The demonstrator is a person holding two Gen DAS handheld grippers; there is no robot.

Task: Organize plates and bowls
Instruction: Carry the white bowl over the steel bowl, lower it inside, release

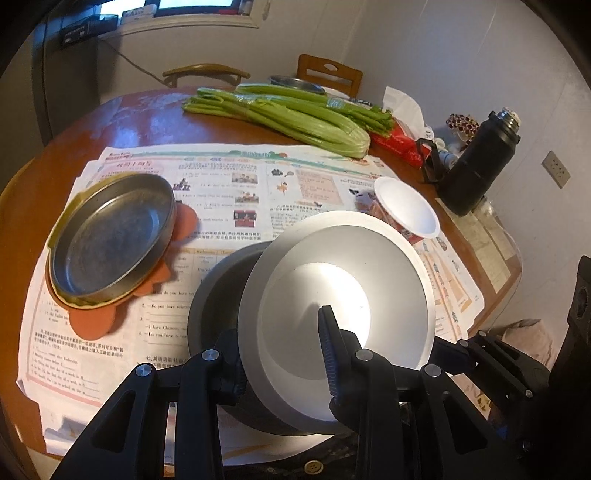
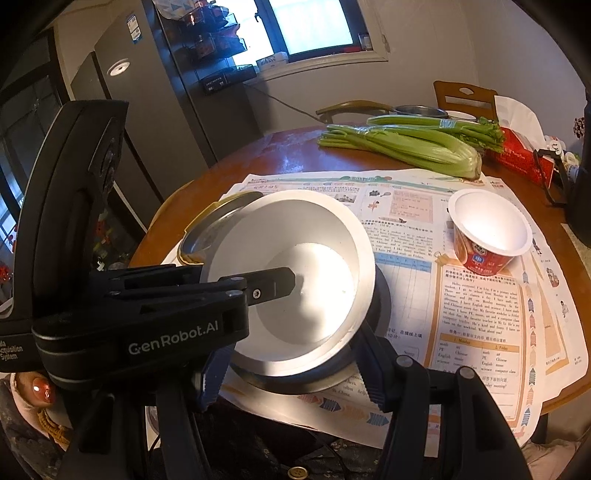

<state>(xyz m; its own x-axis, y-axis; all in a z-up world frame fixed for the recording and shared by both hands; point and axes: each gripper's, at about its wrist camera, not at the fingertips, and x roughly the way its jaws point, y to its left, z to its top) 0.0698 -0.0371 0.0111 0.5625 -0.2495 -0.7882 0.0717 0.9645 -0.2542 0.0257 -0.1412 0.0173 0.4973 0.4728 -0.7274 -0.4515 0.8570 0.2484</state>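
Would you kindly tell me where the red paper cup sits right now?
The red paper cup stands upright on the newspaper, right of the white bowl, nearer than the celery.

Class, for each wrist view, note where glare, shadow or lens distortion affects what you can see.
Left wrist view: bright glare on the white bowl floor; fisheye bends the table edge; dark corners. Right wrist view: the window is blown out; the left gripper shadows the bowl's near wall.

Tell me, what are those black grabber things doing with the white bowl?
A person is tidying dishes with a grabber in each hand. The left gripper pinches the white bowl by its rim, tilted over a dark metal bowl as if to nest it. The right gripper sits around the dark bowl's near edge. A metal plate waits on an orange mat.
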